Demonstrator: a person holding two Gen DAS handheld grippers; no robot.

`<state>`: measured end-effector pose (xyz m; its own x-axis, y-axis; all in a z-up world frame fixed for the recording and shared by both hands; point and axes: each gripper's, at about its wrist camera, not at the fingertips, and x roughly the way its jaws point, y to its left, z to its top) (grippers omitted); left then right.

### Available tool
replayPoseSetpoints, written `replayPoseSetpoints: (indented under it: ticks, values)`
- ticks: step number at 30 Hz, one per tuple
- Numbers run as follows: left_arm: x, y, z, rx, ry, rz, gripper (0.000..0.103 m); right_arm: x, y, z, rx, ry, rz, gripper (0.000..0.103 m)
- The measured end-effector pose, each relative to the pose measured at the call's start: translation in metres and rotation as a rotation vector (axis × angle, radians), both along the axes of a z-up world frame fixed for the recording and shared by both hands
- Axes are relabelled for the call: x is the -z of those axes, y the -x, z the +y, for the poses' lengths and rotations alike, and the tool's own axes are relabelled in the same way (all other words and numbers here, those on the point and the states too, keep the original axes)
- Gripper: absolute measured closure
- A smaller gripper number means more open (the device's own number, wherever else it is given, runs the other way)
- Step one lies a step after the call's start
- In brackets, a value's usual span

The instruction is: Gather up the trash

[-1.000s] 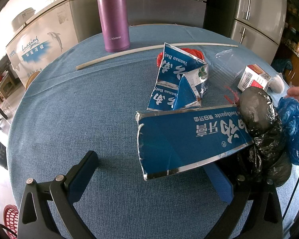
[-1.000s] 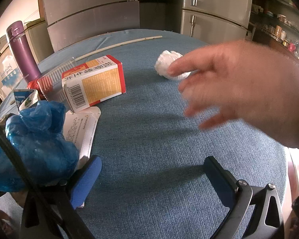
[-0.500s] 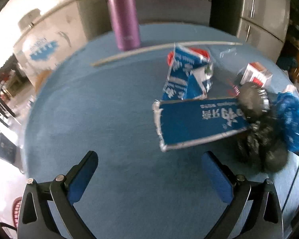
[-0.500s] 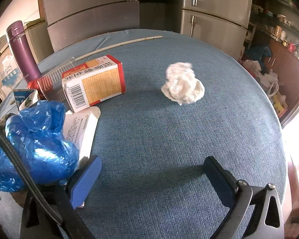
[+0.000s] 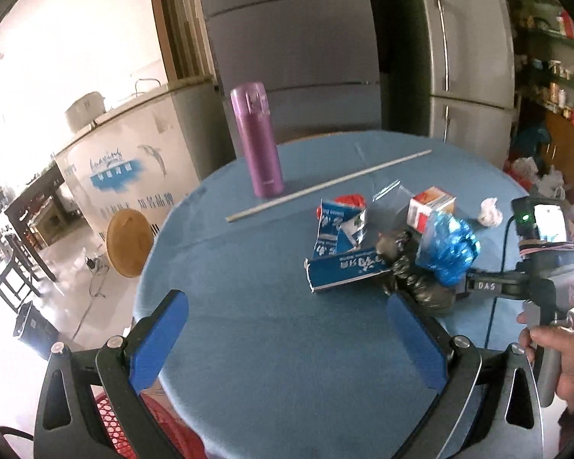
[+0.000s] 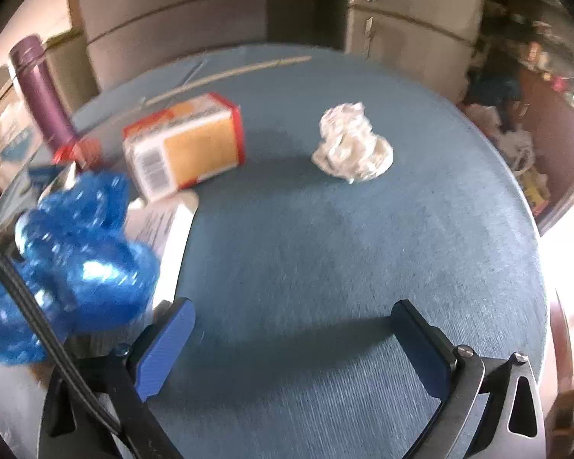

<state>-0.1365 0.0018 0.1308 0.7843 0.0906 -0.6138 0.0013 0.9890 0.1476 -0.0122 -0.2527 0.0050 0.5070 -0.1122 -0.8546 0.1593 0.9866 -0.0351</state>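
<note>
Trash lies on a round table with a blue cloth (image 5: 271, 329). A long blue toothpaste box (image 5: 346, 269) lies mid-table, with a torn blue carton (image 5: 338, 229) behind it, a black plastic bag (image 5: 413, 275) and a crumpled blue bag (image 5: 445, 248) to its right. The blue bag (image 6: 80, 237), a red and orange box (image 6: 183, 145) and a white paper ball (image 6: 352, 143) show in the right wrist view. My left gripper (image 5: 287, 336) is open and empty, back near the table's front edge. My right gripper (image 6: 291, 348) is open and empty over bare cloth.
A purple flask (image 5: 258, 139) stands at the back of the table beside a long white stick (image 5: 329, 185). A white leaflet (image 6: 164, 229) lies under the blue bag. A red basket (image 5: 134, 424) sits below the table's front edge. Fridges stand behind.
My left gripper has pulled back and up from the toothpaste box, so more of the table shows. The hand left the right wrist view after dropping the paper ball. The right gripper shifted slightly.
</note>
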Motion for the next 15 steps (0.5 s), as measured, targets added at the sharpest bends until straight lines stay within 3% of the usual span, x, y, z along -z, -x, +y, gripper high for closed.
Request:
replayPoseSetpoints:
  ticks: [3,10,15]
  values:
    - [-0.013,0.015,0.000,-0.008,-0.017,-0.029,0.000,-0.008,0.016,-0.005,0.009,-0.010,0.017,0.000]
    - [-0.032,0.040,0.004,-0.032,-0.022,-0.062,0.000,-0.083,0.090,-0.005,-0.046,0.030,-0.197,0.000]
    - [-0.040,0.053,0.001,-0.034,-0.034,-0.061,0.000,-0.143,0.146,0.005,-0.113,-0.036,-0.378,0.000]
